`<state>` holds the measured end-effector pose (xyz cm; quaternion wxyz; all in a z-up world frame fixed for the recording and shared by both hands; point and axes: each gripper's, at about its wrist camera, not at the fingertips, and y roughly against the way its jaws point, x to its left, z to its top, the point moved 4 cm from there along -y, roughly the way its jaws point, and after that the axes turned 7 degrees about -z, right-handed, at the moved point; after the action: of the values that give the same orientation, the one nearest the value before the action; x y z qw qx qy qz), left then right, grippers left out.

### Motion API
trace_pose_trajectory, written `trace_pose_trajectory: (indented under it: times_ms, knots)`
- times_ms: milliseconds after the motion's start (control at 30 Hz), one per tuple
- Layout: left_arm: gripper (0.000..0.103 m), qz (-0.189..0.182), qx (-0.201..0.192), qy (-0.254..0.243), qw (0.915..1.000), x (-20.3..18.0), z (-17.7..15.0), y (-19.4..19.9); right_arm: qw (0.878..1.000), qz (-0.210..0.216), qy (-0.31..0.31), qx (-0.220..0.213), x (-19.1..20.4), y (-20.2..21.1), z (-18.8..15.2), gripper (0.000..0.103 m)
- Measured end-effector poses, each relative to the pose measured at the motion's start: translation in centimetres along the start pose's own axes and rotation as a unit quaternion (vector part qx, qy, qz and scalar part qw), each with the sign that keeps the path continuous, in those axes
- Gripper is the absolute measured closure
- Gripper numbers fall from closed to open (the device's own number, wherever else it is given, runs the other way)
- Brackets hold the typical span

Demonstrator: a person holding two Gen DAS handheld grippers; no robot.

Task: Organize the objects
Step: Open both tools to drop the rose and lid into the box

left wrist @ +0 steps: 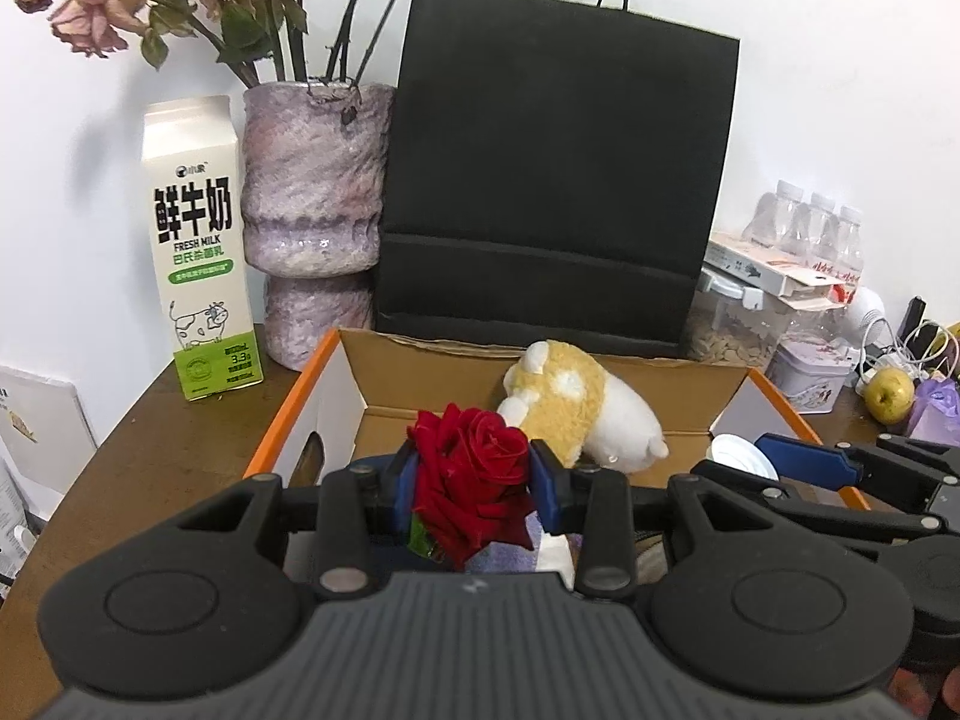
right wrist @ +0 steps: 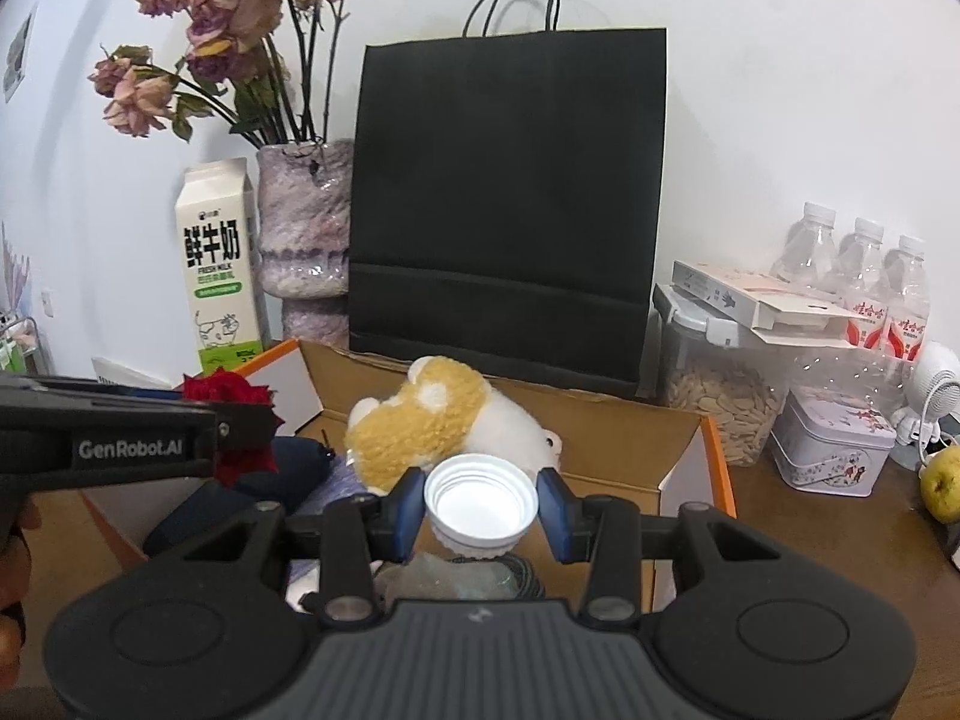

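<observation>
A red rose (left wrist: pixel 468 462) sits between the blue pads of my left gripper (left wrist: pixel 477 477), which is shut on it above the near edge of an open cardboard box (left wrist: pixel 432 381) with orange trim. My right gripper (right wrist: pixel 480 510) is shut on a white screw cap (right wrist: pixel 480 495), hollow side up, over the same box (right wrist: pixel 606 420). A yellow and white plush toy (left wrist: pixel 570 414) (right wrist: pixel 432 420) lies inside the box with dark cloth items. Each gripper shows in the other's view: the right one (left wrist: pixel 774 459) with its cap (left wrist: pixel 735 456), the left one (right wrist: pixel 246 426) with the rose (right wrist: pixel 231 390).
Behind the box stand a black paper bag (left wrist: pixel 552 180), a purple vase (left wrist: pixel 312 210) of dried flowers and a milk carton (left wrist: pixel 198 252). To the right are a seed jar (right wrist: pixel 720 402), a tin (right wrist: pixel 828 450), water bottles (right wrist: pixel 864 282) and a green pear (right wrist: pixel 942 486).
</observation>
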<state>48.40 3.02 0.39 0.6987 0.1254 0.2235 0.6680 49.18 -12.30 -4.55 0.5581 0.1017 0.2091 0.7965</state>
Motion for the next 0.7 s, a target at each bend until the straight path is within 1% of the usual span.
trace_pose_trajectory:
  times_ms: [200, 400, 700]
  knots:
    - [0.065, 0.001, 0.009, -0.006, 0.9999, 0.4, 0.3, -1.6, 1.0, 0.002, 0.004, 0.006, -0.1, -1.4, 0.4, 0.064]
    - [0.065, 0.002, 0.02, -0.007, 0.9998, 1.0, 0.3, -2.8, 1.0, 0.001, 0.004, 0.022, -0.3, -2.8, 0.2, 0.064]
    - [0.064, 0.007, 0.021, -0.014, 0.9997, 1.1, 0.2, -3.0, 1.0, -0.003, 0.01, 0.029, -0.2, -3.1, -0.1, 0.063]
